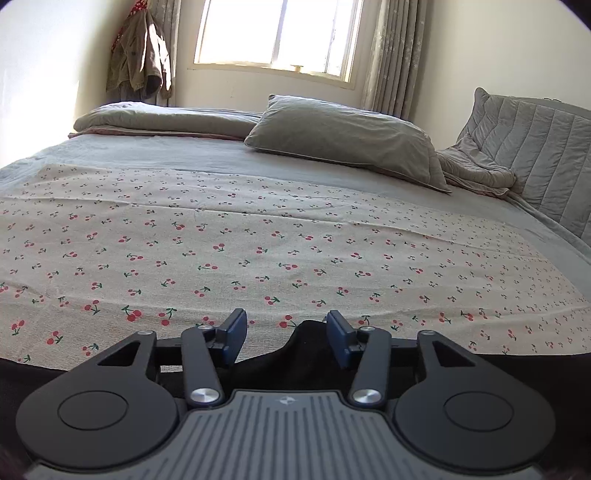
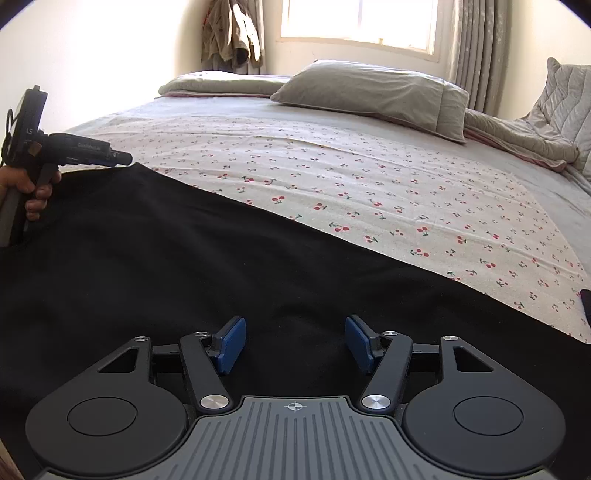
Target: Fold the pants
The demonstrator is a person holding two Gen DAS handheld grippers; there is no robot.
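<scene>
Here, nearest the right wrist camera, the right gripper (image 2: 293, 341) stands with its blue pads wide apart, holding nothing, over the black pants (image 2: 184, 266), a matte, nearly creaseless dark cloth that fills that view from 6 o'clock up to 9 o'clock. In the left wrist view the left gripper (image 1: 287, 334) is likewise spread wide, and a small raised hump of the pants (image 1: 306, 343) sits in the gap between its pads; whether either pad touches the cloth cannot be told. Only the right view shows the left gripper (image 2: 118, 158) from outside, at 9 o'clock, resting at the far corner of the pants, with the person's left hand (image 2: 35, 192) wrapped round its handle. Beyond the straight diagonal edge of the pants lies a cream sheet (image 2: 369, 192) printed with small red cherries, flat with faint wrinkles, over a grey bed cover (image 1: 221, 155). Farther, toward 12 o'clock, a plump grey-green pillow (image 1: 343, 136) lies on the bed, a folded quilt (image 1: 166, 118) to its left. At 2 o'clock a ribbed quilted cushion (image 1: 535, 136) leans up, a crumpled blanket (image 1: 476, 173) at its foot. Farthest are a bright window (image 1: 277, 33), pleated curtain (image 1: 395, 55), and a khaki jacket (image 1: 138, 51) hanging at 11 o'clock.
</scene>
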